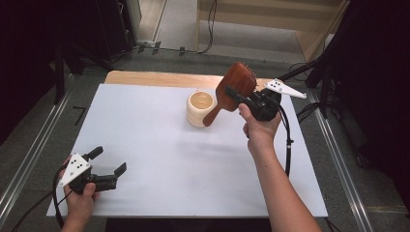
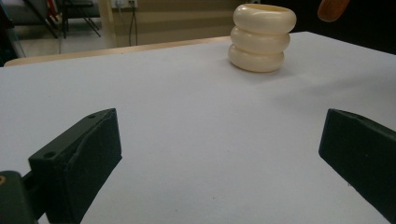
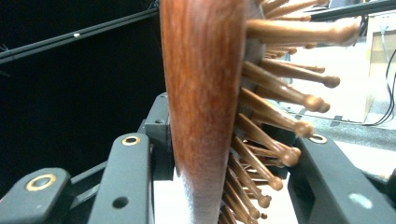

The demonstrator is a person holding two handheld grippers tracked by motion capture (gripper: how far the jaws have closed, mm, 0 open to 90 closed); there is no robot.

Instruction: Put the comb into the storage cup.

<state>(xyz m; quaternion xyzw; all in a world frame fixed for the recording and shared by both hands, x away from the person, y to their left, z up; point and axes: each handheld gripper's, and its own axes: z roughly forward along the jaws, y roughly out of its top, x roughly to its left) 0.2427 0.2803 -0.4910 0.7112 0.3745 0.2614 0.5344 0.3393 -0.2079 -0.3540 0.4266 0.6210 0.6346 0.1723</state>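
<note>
**Red-brown brush clamped by its head, handle tipped toward the cup**

Wood, dark and reddish, sits between the jaws of the right gripper [image 1: 240, 98]: the hairbrush [image 1: 232, 89] is pinched across its paddle head, one jaw against the smooth back, the other on the bristle side among the wooden pins, as the right gripper view shows [image 3: 205, 93]. The jaws are drawn in as far as the head's thickness lets them, so the grip looks firm. Held this way, the brush hangs in the air with its head up and its handle slanting down to the left, the handle end just over the near rim of the cream ribbed cup [image 1: 200, 109]. That pose reads as a lineup for dropping the handle into the cup, which stands upright near the far middle of the white tabletop [image 1: 159, 159].

Further out, the left gripper [image 1: 107, 166] rests low at the near left corner of the table, its jaws spread wide with nothing between them; from its own view the cup [image 2: 262, 37] stands well off, across bare white surface.
</note>
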